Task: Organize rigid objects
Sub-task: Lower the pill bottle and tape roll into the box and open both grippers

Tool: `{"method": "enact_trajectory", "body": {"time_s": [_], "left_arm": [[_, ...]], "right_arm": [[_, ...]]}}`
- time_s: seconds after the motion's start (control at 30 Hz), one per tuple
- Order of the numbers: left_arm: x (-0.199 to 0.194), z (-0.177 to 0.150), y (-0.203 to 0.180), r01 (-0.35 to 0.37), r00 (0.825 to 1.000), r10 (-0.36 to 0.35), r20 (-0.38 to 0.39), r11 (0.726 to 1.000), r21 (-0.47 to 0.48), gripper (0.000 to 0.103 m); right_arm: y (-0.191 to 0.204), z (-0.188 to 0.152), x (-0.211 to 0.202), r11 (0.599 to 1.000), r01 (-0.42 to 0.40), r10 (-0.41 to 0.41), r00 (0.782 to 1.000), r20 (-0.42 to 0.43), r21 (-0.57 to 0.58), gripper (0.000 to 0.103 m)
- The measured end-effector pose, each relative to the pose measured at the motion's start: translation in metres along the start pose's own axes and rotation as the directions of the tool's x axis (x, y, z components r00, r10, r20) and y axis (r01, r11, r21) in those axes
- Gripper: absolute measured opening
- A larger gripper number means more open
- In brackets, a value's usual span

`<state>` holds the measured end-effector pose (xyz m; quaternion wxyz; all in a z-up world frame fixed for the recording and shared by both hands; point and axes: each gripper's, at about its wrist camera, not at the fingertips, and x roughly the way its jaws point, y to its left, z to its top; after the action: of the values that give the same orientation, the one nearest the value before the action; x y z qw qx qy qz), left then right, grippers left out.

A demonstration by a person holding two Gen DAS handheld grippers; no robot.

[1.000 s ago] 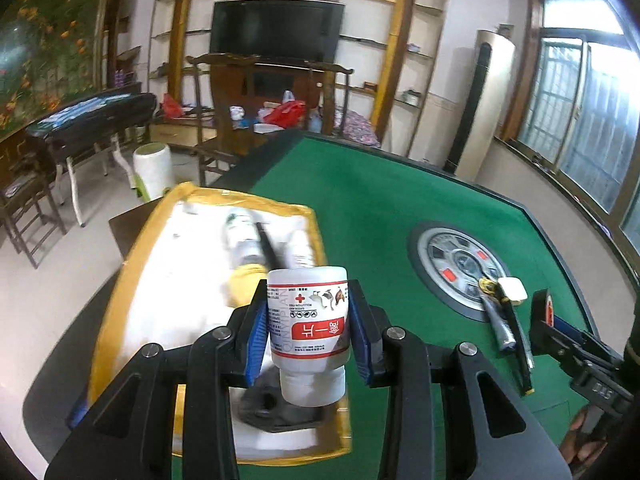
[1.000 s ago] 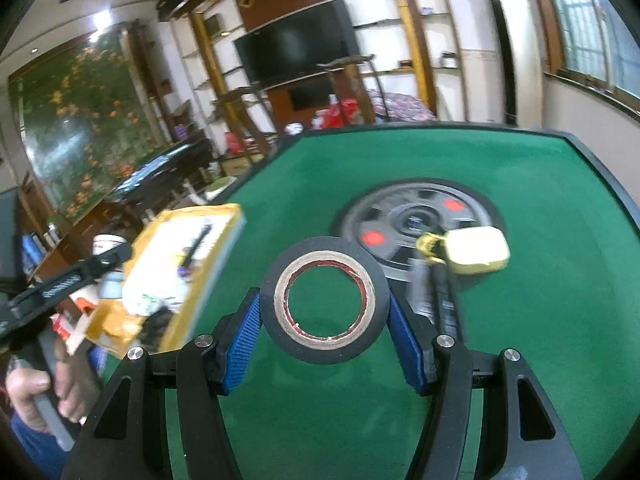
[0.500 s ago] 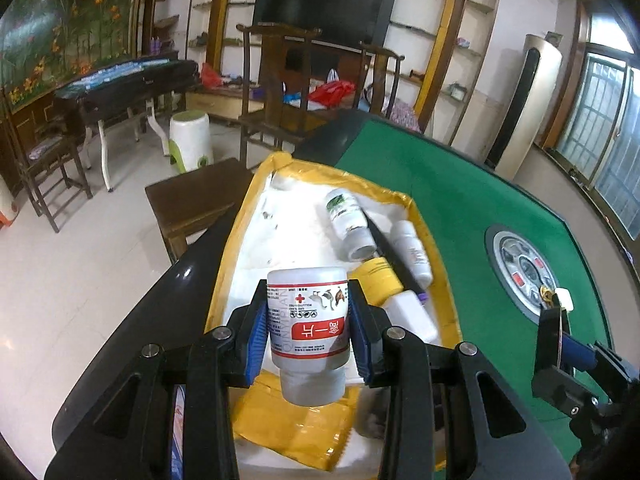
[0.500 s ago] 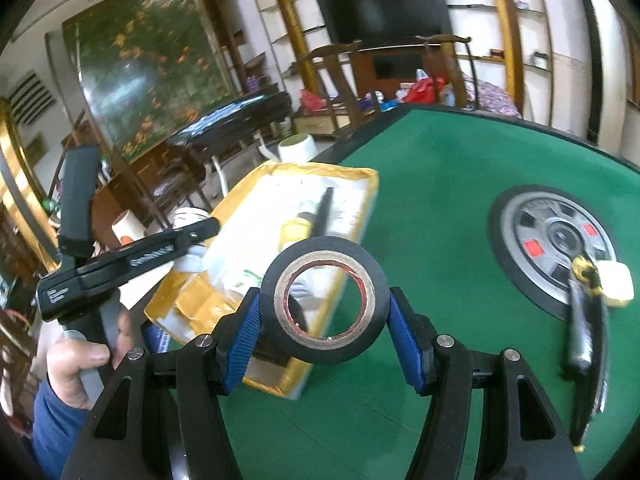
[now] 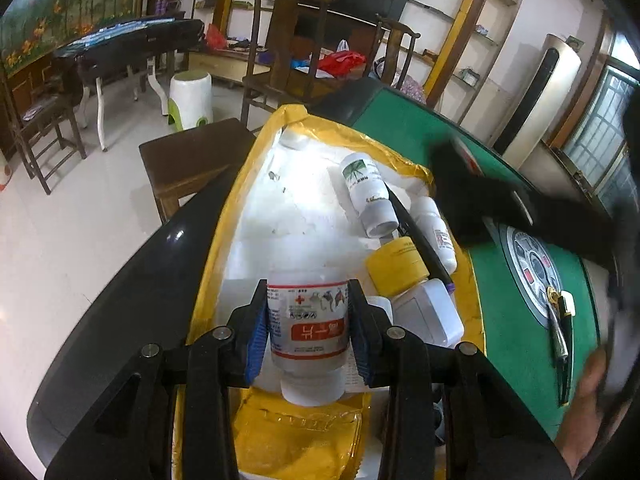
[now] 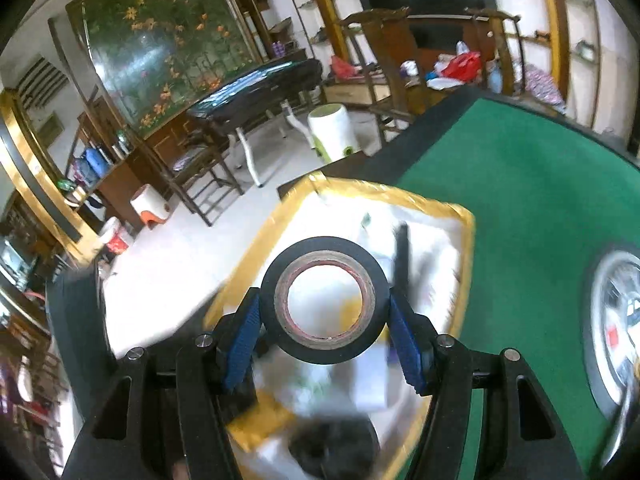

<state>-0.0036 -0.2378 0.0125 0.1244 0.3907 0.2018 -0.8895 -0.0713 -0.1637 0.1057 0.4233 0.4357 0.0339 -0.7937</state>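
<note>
Light: bright daylight enters from the windows (image 5: 600, 128) at 3 o'clock in the left wrist view.
Glare: the white box lining (image 5: 296, 216) blows out; the floor (image 5: 60, 240) shines.
Blur: motion smear covers the right wrist view's lower half and the box (image 6: 464, 216) rim.
Distortion: fisheye bending and black corners in both views.

- The left claw (image 5: 307, 330), clamped on the white bottle (image 5: 306, 322), has been carried from the desk side of the yellow-rimmed tray (image 5: 224, 216) to a place over the tray's near end.
- The right claw (image 6: 324, 322), clamped on the black tape roll (image 6: 324, 300), has been brought from the green desk (image 6: 532, 216) beside the tray to a place above the tray, where it is now seen blurred at the tray's far right corner in the left wrist view.
</note>
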Motion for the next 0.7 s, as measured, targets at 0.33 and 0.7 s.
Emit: {"method": "enact_trajectory", "body": {"time_s": [0.33, 0.7], "left_arm": [[0.001, 0.001, 0.002, 0.001, 1.0, -0.001, 0.024, 1.0, -0.015, 0.033], [0.0, 0.001, 0.0, 0.0, 1.0, 0.0, 0.01, 1.0, 0.002, 0.033]], "right_arm": [[0.001, 0.019, 0.07, 0.999, 0.026, -0.03, 0.992, -0.123, -0.033, 0.057], [0.003, 0.02, 0.079, 0.996, 0.054, -0.064, 0.986, -0.155, -0.069, 0.057]]}}
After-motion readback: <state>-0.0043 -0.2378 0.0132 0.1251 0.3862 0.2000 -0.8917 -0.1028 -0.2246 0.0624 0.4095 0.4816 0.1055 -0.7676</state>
